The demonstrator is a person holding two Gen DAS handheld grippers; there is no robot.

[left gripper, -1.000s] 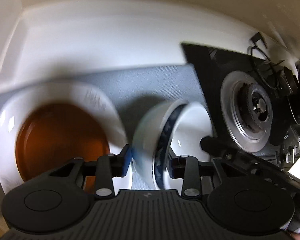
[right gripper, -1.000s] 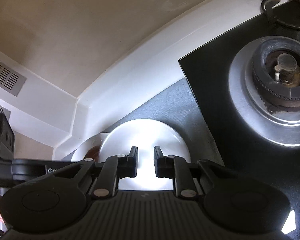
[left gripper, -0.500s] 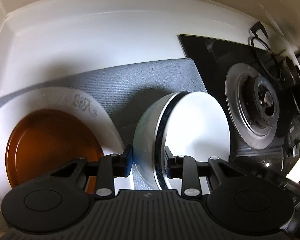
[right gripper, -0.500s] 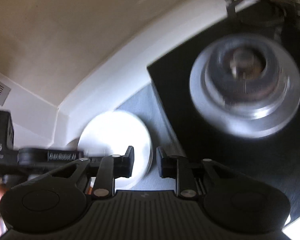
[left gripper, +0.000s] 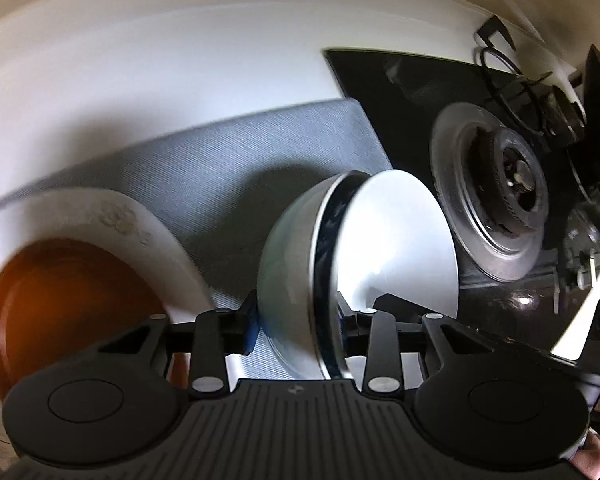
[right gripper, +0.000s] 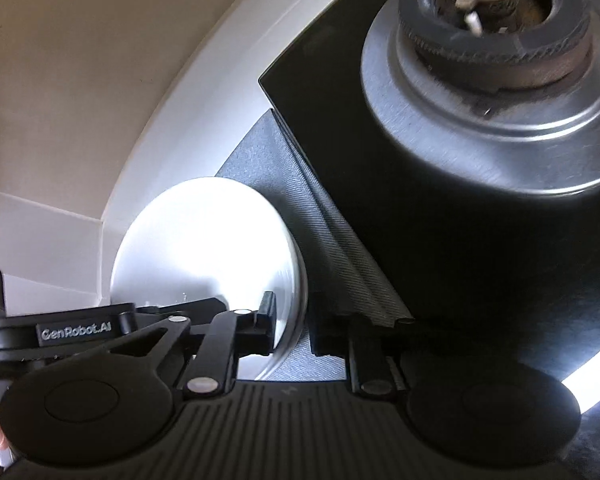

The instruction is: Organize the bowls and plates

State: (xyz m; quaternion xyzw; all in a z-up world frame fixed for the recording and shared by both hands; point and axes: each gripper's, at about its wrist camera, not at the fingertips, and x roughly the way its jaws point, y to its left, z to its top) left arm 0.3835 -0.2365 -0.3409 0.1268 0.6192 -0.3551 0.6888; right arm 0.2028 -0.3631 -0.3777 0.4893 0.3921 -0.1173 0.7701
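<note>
My left gripper (left gripper: 296,322) is shut on the rim of a white bowl with a dark blue band (left gripper: 320,256), holding it tilted on its side over the grey mat (left gripper: 236,160). To its left lies a large white plate (left gripper: 140,224) with a brown plate (left gripper: 64,300) on it. In the right wrist view the bowl's white inside (right gripper: 204,248) faces me at lower left. My right gripper (right gripper: 294,328) is open, its fingers either side of the bowl's near rim, not gripping it.
A black gas hob (left gripper: 412,96) with a steel burner (left gripper: 500,200) lies right of the mat; the burner (right gripper: 496,80) is close above my right gripper. A white backsplash (left gripper: 180,60) runs behind the counter.
My right gripper has swung right and closer to the hob, and now sits at the bowl's rim. My left gripper still holds the tilted bowl, shifted slightly.
</note>
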